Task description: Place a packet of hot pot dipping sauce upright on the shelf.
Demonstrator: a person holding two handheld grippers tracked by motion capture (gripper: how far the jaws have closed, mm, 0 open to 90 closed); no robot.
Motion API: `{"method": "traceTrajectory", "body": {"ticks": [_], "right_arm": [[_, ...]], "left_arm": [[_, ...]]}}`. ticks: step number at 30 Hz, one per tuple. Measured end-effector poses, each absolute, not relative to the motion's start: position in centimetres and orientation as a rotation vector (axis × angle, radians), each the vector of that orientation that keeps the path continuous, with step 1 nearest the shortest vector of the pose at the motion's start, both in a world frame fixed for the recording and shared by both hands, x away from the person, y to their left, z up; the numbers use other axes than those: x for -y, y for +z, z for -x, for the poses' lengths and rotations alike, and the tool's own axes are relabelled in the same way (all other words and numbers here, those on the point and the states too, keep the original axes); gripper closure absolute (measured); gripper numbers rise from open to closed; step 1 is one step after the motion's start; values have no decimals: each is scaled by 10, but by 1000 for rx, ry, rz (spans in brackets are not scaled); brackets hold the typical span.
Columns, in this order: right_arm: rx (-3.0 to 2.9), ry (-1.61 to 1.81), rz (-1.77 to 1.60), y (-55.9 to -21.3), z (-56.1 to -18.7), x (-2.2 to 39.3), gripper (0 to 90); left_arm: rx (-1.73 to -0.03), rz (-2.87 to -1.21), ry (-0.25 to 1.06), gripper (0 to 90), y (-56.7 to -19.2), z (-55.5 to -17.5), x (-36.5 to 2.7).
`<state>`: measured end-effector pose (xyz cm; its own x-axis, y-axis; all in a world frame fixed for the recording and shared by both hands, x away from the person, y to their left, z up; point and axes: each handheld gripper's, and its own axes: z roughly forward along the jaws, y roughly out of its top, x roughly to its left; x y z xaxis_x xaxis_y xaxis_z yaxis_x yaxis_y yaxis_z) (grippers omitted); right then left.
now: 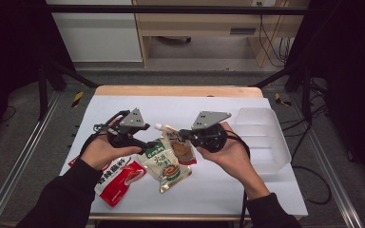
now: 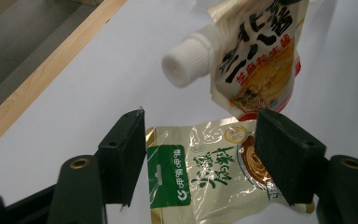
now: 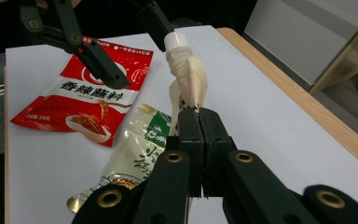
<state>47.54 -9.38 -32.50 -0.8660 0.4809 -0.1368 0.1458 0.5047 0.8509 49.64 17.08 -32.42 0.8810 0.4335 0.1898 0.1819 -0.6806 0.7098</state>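
Observation:
My right gripper (image 1: 184, 136) (image 3: 198, 116) is shut on the edge of a yellow spout pouch (image 1: 181, 148) (image 2: 261, 60) (image 3: 191, 79) and holds it above the table, with its white cap (image 2: 186, 63) toward my left gripper (image 1: 148, 135) (image 2: 203, 123) (image 3: 137, 56). The left jaws stand apart near the cap and touch nothing. A green and gold pouch (image 1: 164, 166) (image 2: 205, 172) (image 3: 140, 154) lies flat on the white mat below them. Beside it, under the left hand, a red pouch (image 1: 119, 180) (image 3: 88, 98) lies flat.
A clear plastic bin (image 1: 264, 137) stands at the right of the white mat (image 1: 218, 190). The table's wooden edge (image 1: 178, 90) runs along the far side, with metal frame rails on both sides.

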Motion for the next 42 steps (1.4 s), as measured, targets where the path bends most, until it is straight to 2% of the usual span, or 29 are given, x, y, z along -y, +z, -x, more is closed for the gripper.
{"method": "traceTrajectory", "body": {"ticks": [12, 16, 25, 30, 31, 42], "right_arm": [[-2420, 1334, -483, -329, -471, 81, 896], [-2424, 1340, -483, -331, -469, 80, 896], [-2427, 1360, -501, -334, -470, 81, 896], [-2420, 1366, -519, -337, -471, 85, 896], [-2409, 1369, -541, -339, -472, 88, 895], [-2386, 1368, -575, -339, -470, 101, 893]], "left_arm": [[-399, -2317, 442, 431, -320, -499, -164], [-390, -2321, 410, 504, -321, -501, -165], [-387, -2323, 374, 582, -321, -502, -164], [-370, -2341, 357, 652, -319, -501, -164], [-361, -2343, 358, 695, -318, -499, -162], [-314, -2380, 364, 721, -306, -498, -145]]}}
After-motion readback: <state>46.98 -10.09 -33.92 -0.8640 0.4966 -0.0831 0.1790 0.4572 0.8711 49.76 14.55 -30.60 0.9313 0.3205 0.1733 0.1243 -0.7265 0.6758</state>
